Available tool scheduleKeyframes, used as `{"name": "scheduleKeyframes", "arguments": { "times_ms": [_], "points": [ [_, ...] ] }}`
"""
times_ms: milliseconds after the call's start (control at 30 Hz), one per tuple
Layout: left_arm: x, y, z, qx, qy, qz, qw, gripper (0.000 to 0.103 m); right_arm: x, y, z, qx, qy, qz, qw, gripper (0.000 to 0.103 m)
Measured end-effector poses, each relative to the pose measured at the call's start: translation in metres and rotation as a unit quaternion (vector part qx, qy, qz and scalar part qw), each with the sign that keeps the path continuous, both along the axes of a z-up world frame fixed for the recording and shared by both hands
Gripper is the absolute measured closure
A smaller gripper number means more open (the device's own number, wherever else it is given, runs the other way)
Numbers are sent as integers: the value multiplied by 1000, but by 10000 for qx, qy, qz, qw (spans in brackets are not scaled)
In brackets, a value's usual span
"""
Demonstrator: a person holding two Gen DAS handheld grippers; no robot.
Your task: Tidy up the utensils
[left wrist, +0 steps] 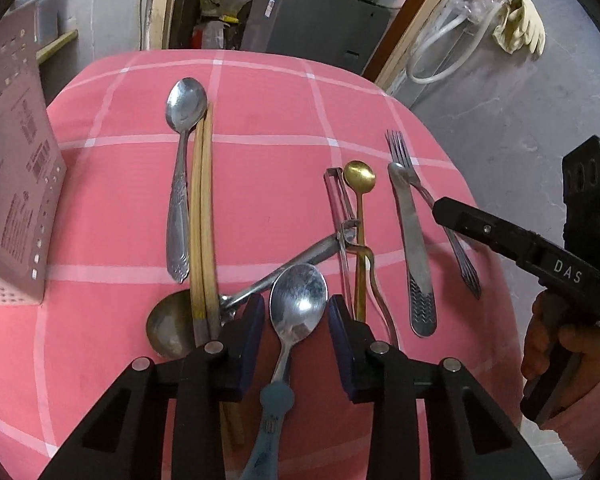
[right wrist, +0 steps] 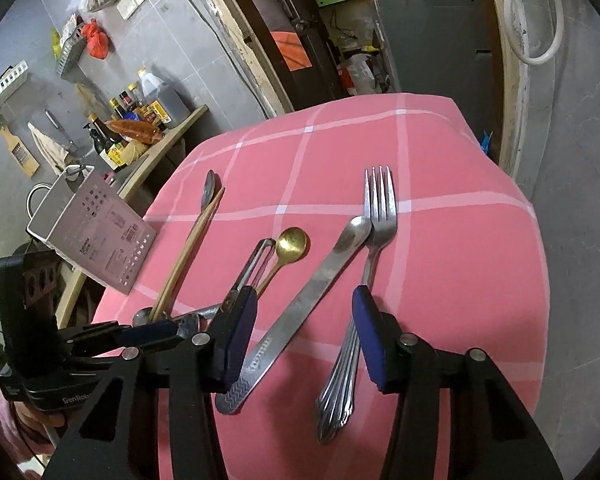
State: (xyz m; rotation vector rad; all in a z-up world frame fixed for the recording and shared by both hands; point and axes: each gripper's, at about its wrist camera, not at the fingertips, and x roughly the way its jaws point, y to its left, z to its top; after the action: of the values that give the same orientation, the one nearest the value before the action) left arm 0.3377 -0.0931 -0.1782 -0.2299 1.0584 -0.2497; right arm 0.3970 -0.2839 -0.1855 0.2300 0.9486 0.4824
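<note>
The left gripper (left wrist: 296, 320) stands over the pink checked cloth (left wrist: 268, 112) with its jaws partly drawn in, straddling the bowl of a blue-handled spoon (left wrist: 298, 304); a gap shows on each side, so the pads are not pressing on it. Its handle runs back under the gripper. Just left of the left pad lie a pair of wooden chopsticks (left wrist: 203, 216), crossing a ladle (left wrist: 168, 326), with a large silver spoon (left wrist: 182, 168) alongside them. Ahead and right sit a peeler (left wrist: 337, 208) and a small gold spoon (left wrist: 359, 178).

The right gripper (right wrist: 304, 320) is likewise partly open around a butter knife (right wrist: 300, 308) and the handle of a fork (right wrist: 374, 224); its right pad lies against the fork's handle, but the left pad stands clear of the knife. A perforated metal holder (right wrist: 96, 232) stands far to its left.
</note>
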Motion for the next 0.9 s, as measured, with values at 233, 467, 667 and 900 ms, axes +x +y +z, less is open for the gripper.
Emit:
{"name": "scheduleKeyframes", "arguments": {
  "times_ms": [233, 467, 667, 900],
  "points": [
    [11, -1, 0, 70, 137, -87, 9998, 76, 17, 7, -7, -128, 423, -7, 9990, 67],
    [13, -1, 0, 9, 117, -17, 9999, 78, 40, 11, -16, -396, 708, -228, 9964, 78],
    [13, 4, -1, 28, 179, 92, 9998, 92, 60, 7, -23, -53, 920, -310, 9953, 78],
    [12, 13, -3, -423, 462, 126, 9980, 98, 73, 5, -34, 545, 1123, -486, 9910, 78]
  ]
}}
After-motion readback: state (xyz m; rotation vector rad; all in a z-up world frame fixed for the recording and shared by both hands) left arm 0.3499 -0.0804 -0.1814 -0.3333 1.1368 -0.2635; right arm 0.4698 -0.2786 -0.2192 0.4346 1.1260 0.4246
